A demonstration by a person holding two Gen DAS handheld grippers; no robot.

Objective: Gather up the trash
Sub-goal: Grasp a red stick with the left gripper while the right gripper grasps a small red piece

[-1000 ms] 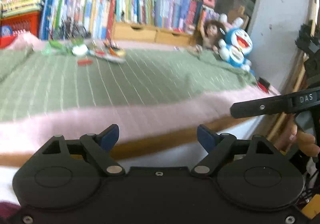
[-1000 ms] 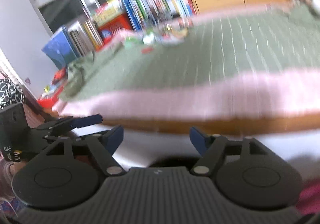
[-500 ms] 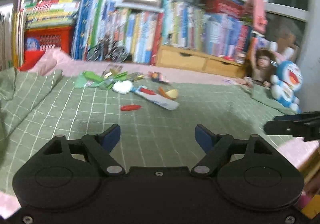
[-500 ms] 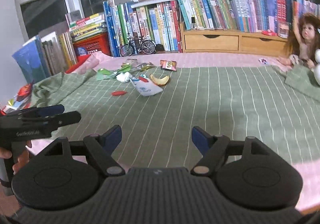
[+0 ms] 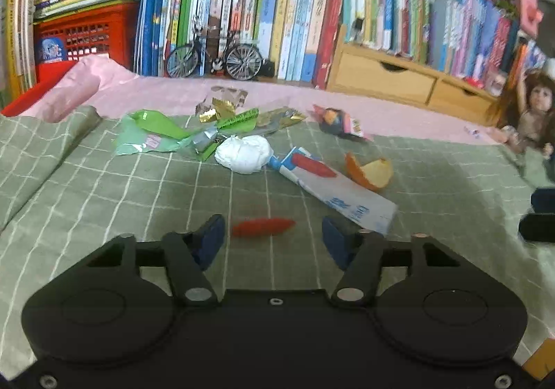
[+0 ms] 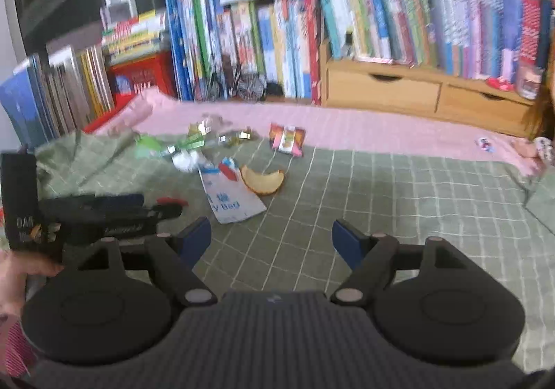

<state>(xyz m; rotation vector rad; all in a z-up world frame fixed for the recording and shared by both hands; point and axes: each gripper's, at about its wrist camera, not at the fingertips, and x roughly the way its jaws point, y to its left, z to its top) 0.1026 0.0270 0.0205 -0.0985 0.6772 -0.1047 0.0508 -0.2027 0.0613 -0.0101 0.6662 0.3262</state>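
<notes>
Left tool (image 5: pixel 272 238) is closing, your small red wrapper scrap (image 5: pixel 263 227) lying between its jaws on the green checked bedspread (image 5: pixel 104 201), untouched yet. Right tool (image 6: pixel 271 236) gapes empty; white pouch (image 6: pixel 230 203) at eleven o'clock. Next: pinch, lift.

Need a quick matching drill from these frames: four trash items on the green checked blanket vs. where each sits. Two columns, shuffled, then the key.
Things:
1. small red wrapper
2. crumpled white tissue ball
3. curved orange peel
4. flat white-and-blue paper bag

Places:
A. right of the bag's top end
B. lined up between the closing left gripper fingers, nearest
C. beside the green wrappers
D. stretching diagonally from tissue toward the gripper

Pairs: 1-B, 2-C, 3-A, 4-D
</notes>
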